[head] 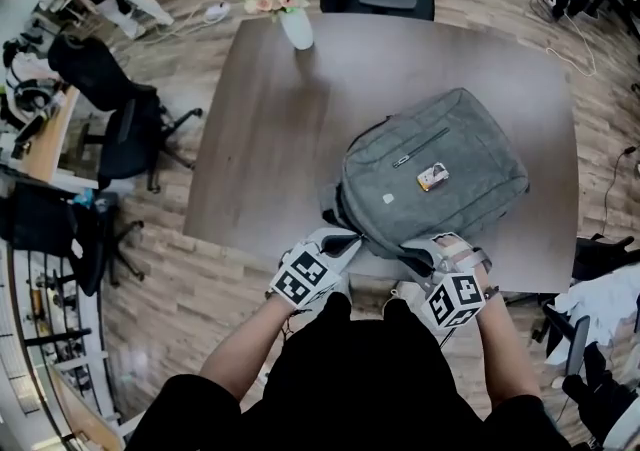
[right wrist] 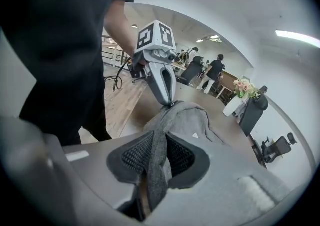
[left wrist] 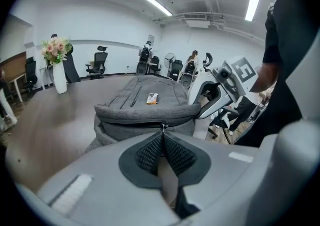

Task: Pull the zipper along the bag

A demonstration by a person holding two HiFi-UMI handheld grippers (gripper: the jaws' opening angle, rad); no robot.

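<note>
In the head view, the grey bag (head: 440,164) lies flat on the tabletop (head: 270,119), close to its near edge and toward the near right corner. The left gripper (head: 345,242) and the right gripper (head: 425,251) both meet the bag's nearest end.

In the left gripper view, the jaws are clenched together, and the small metal zipper pull (left wrist: 163,128) sits pinched at their tips. This is the correct place to hold, but the pull is thin and smooth (it may slip out under a hard tug).

In the right gripper view, the jaws grasp a cloth fold (right wrist: 159,160) of the bag, beside the zipper line. The bag looks soft and rather empty, so I judge it will bunch and slide on the tabletop unless this fold keeps the cloth tight against the pull.
</note>
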